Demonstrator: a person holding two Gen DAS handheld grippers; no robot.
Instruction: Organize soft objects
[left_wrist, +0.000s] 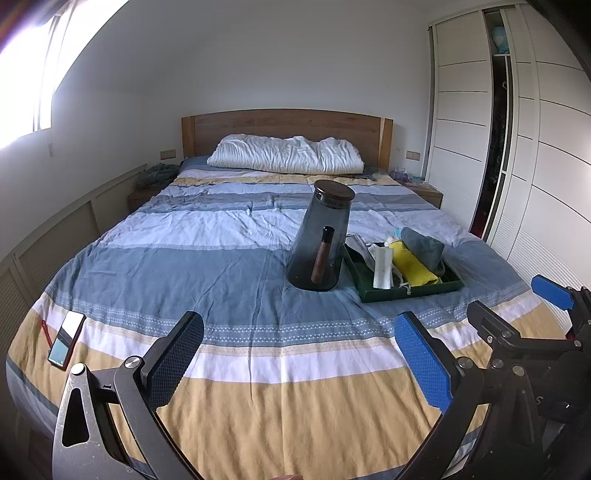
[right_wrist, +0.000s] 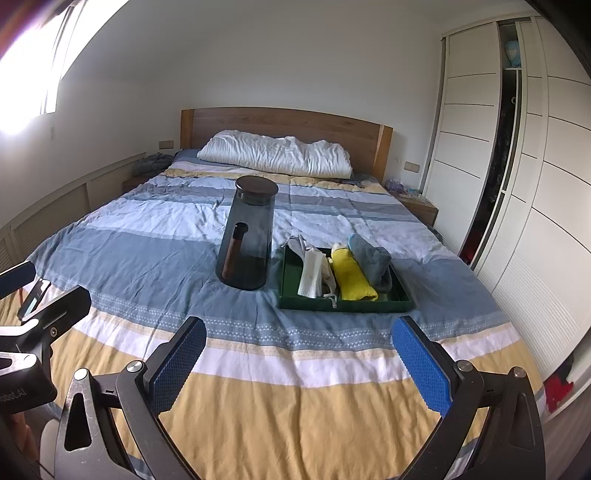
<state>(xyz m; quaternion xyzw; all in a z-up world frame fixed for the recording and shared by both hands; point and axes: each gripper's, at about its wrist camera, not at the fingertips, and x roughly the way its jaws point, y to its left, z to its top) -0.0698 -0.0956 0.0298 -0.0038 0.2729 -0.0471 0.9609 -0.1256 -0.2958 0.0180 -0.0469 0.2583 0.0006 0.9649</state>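
Both claws, left gripper and right gripper, spread apart, empty, short of green tray; rolled cloths already inside; apparently little left.

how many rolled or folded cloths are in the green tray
4 that I can make out: a grey cloth at the right, a yellow rolled cloth beside it, a white folded cloth, and a light grey bundle at the left. More may be hidden underneath in the green tray.
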